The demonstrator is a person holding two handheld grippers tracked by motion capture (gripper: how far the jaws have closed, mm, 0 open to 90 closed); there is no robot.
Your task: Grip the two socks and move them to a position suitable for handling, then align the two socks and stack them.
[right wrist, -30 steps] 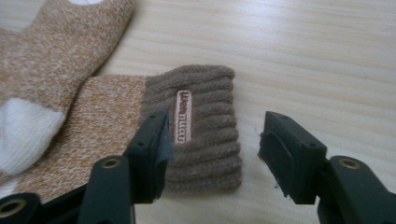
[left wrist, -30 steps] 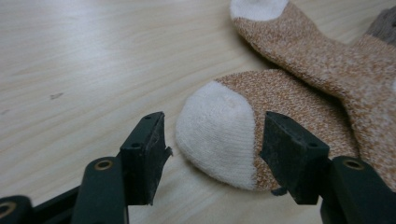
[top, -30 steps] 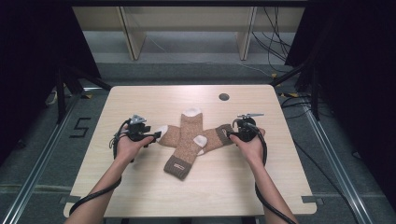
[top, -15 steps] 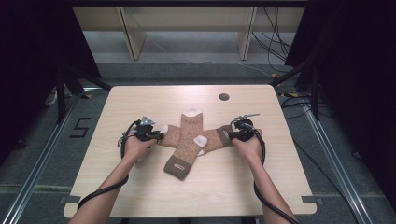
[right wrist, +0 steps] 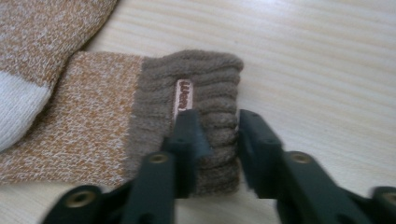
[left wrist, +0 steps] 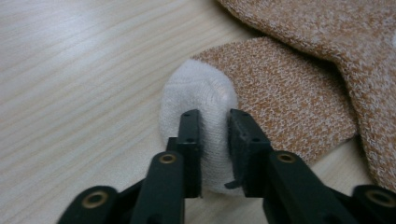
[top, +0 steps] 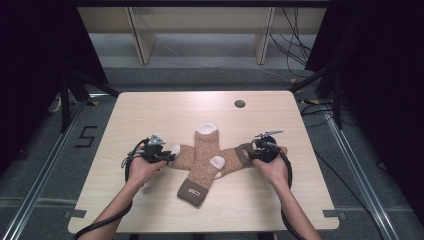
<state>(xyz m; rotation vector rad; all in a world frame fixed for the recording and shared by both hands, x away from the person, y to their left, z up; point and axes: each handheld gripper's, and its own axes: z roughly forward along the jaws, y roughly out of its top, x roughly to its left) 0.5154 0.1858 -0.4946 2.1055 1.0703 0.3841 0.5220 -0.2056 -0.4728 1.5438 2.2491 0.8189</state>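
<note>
Two brown socks lie crossed at the middle of the wooden table [top: 125,120]. The lower sock [top: 235,159] runs left to right beneath the upper sock [top: 202,160], which lies from the far side toward the person.

Left gripper [left wrist: 214,122]: jaws narrow, pinching the white toe [left wrist: 198,93] of the lower sock, with fabric bunched between the pads. These jaws have just been opening slightly, yet the toe is between them and gripped.

Right gripper [right wrist: 215,125]: jaws narrow, set on the dark ribbed cuff [right wrist: 196,79] of the same sock, just beside its small label [right wrist: 183,95]. These jaws have also just been opening, with the cuff edge between them.

Probable step in hand: draw the lower sock out from under the upper one, or stretch it flat.

Procedure:
1. Confirm that both layers of knit sit deep between the pads; a shallow bite on the toe may slip.
2. Move both hands together and keep the sock taut, not overstretched.
3. Keep the lift low so that the upper sock is not dragged along or rumpled.
</note>
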